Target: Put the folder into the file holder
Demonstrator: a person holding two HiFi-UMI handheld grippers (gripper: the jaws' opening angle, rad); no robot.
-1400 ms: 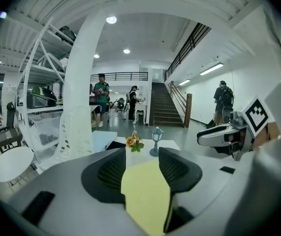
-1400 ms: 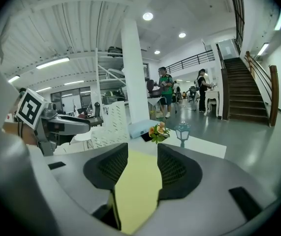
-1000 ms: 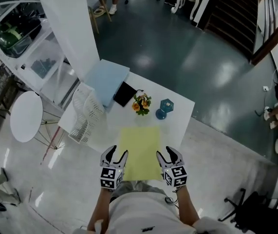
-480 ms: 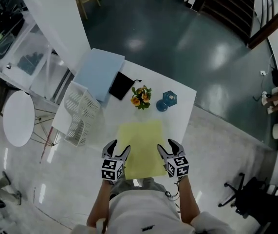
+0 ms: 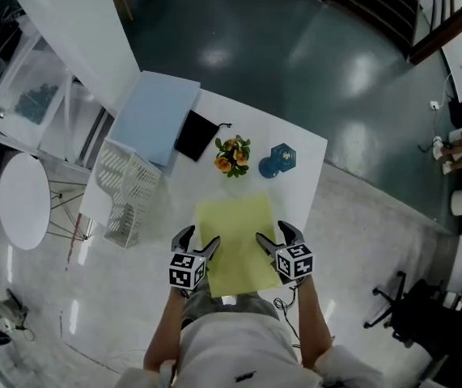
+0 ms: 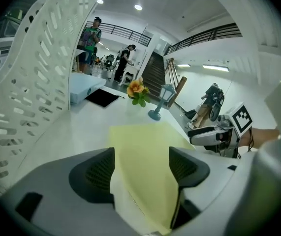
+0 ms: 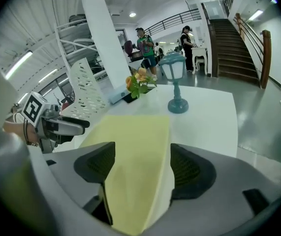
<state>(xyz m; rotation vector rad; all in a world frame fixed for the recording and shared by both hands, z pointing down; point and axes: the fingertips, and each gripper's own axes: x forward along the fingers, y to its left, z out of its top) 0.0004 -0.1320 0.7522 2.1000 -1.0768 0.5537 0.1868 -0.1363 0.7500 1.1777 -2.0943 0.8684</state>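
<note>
Thin, flat, matt yellow folder [image 5: 234, 239] lies on the smooth white worktop [image 5: 297, 180], at the edge nearest the person. The white file holder [image 5: 127, 191], a perforated lattice with curved walls, stands at the worktop's left edge, apart from it. The left claw [image 5: 197, 242] and right claw [image 5: 275, 237] have ribbed black pads. Both are wide and have just been opening. The folder's side edges lie between the pads, unpinched.

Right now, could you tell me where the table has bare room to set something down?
Bare table lies right of the yellow folder, short of the lantern, and between that folder and the white file holder. The far side is crowded: flowers, black pouch, light-blue board.
</note>
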